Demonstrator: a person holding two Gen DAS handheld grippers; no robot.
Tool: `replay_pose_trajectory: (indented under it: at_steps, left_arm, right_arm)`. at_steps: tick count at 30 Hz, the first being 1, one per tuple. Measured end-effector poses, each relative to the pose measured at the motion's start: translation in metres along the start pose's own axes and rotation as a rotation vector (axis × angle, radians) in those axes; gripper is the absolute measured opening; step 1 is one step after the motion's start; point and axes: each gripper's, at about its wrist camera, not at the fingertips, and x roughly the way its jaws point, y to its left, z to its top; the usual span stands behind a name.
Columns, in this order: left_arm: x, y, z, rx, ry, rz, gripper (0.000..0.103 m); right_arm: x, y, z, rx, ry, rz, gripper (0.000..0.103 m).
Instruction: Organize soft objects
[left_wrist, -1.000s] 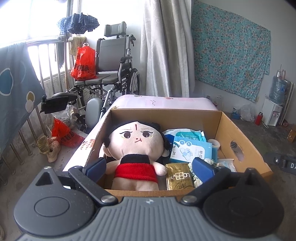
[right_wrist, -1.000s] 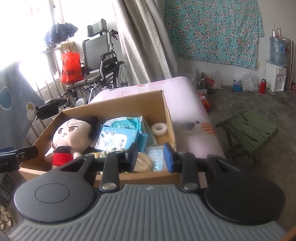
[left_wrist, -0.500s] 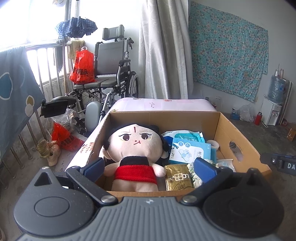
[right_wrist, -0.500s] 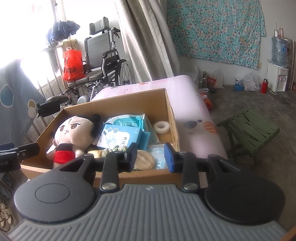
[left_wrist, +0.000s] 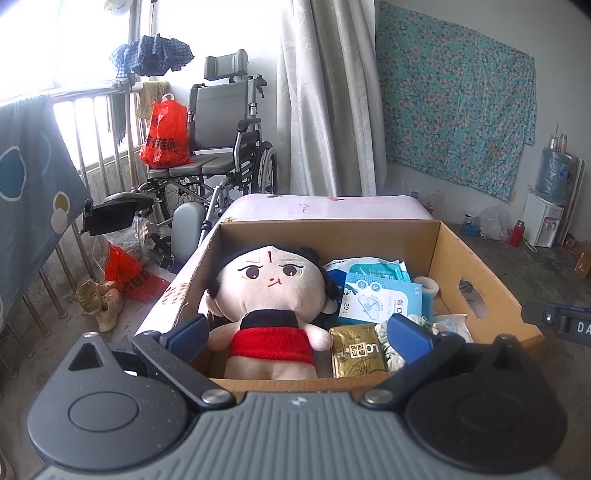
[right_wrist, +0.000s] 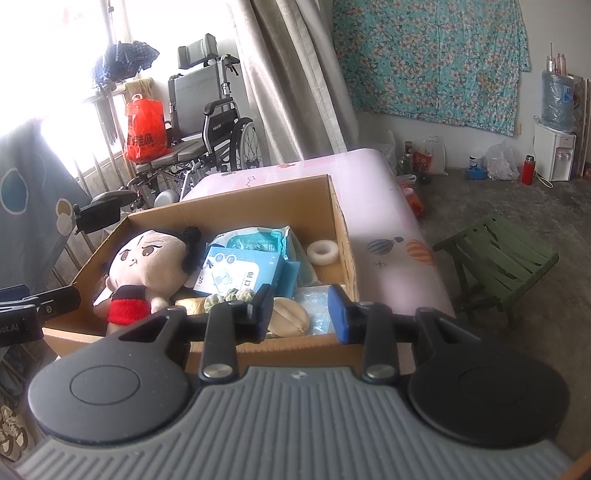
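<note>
cardboard box (left_wrist: 491, 280): plush doll (left_wrist: 271, 291), wipes pack (left_wrist: 380, 299), tape roll (right_wrist: 325, 252) | both grippers' jaws apart, empty

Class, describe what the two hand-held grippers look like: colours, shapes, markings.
Left hand-held gripper and right hand-held gripper look alike: ribbed grey body, two round black discs, black finger arms with silver bolts, blue pads. No cables, hands or sleeves show.

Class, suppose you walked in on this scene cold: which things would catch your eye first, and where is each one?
First, the big-headed plush doll in a red top, lying at the left end of the open brown cardboard box. Beside it on the right sit pale blue wipe packets and a shiny gold sachet. Behind the box, by the window, a grey wheelchair carries a bright red plastic bag.
</note>
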Motion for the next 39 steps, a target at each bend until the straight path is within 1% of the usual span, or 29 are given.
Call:
replay_pose_trajectory:
  at_steps: [6,12,15,39]
  left_arm:
    - [0.0009,0.0000,-0.0007,0.008,0.004,0.001,0.103]
    - [0.0032,0.0019,0.0000,0.008,0.011,0.032,0.103]
    - [0.0034,0.0023,-0.0004,0.016,0.014,0.034,0.103]
    - [0.0043,0.0035,0.0003,0.028,0.010,0.022,0.103]
  right_arm:
    - [0.0003,-0.0012,-0.0001,0.003,0.000,0.000,0.032]
    - [-0.0003,-0.0013,-0.0006,0.005,0.000,-0.001,0.032]
    - [0.0002,-0.0015,-0.0012,0.005,0.004,0.003,0.032]
    - [-0.0017,0.0040,-0.0011,0.006,0.014,0.016,0.033]
